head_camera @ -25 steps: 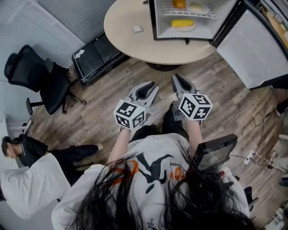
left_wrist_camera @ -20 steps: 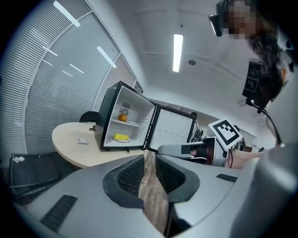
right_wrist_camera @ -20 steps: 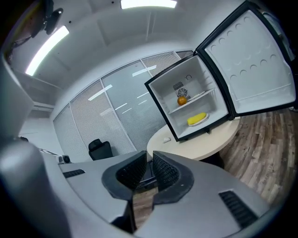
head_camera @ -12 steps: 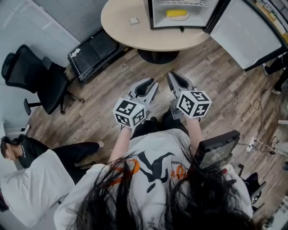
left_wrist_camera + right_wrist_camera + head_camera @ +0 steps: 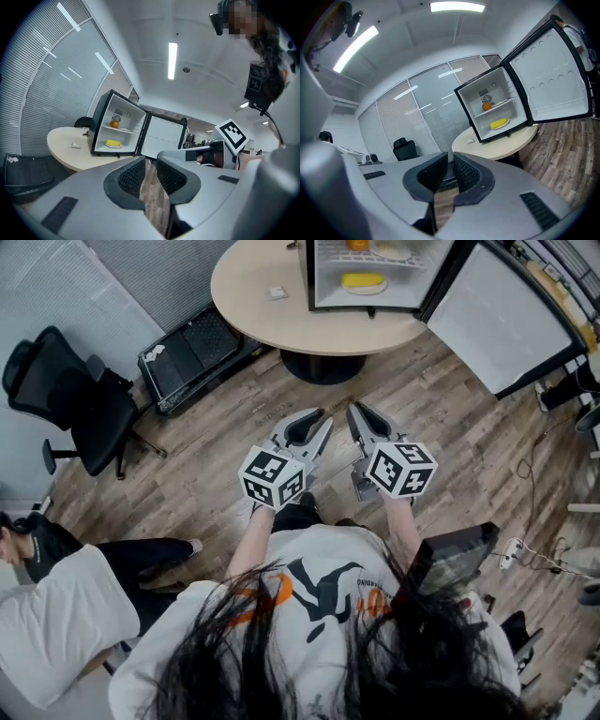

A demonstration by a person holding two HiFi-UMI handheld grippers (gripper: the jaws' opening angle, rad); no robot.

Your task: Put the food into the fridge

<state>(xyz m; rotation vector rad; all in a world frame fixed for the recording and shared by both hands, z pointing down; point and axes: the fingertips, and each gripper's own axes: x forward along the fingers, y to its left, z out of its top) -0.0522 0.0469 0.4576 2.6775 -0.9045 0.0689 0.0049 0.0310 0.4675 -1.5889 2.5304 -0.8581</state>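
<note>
A small fridge point(image 5: 313, 277) stands open on the round table point(image 5: 272, 324). On its lower shelf lies yellow food on a plate point(image 5: 362, 281), with an orange point(image 5: 357, 244) on the shelf above. Both also show in the left gripper view, the yellow food point(image 5: 112, 143) and the orange point(image 5: 114, 123), and in the right gripper view, the yellow food point(image 5: 499, 123) and the orange point(image 5: 486, 106). My left gripper point(image 5: 314, 425) and right gripper point(image 5: 359, 415) hang side by side over the wood floor, well short of the table. Both are shut and hold nothing.
The fridge door point(image 5: 497, 320) swings wide to the right. A small white item point(image 5: 277, 293) lies on the table. A black office chair point(image 5: 66, 395) and a black case point(image 5: 192, 352) stand at the left. A person point(image 5: 56, 559) sits on the floor; cables point(image 5: 525, 549) trail at the right.
The head view has shifted, so the table and fridge sit a little differently in frame. Both grippers stay shut, side by side in front of the body.
</note>
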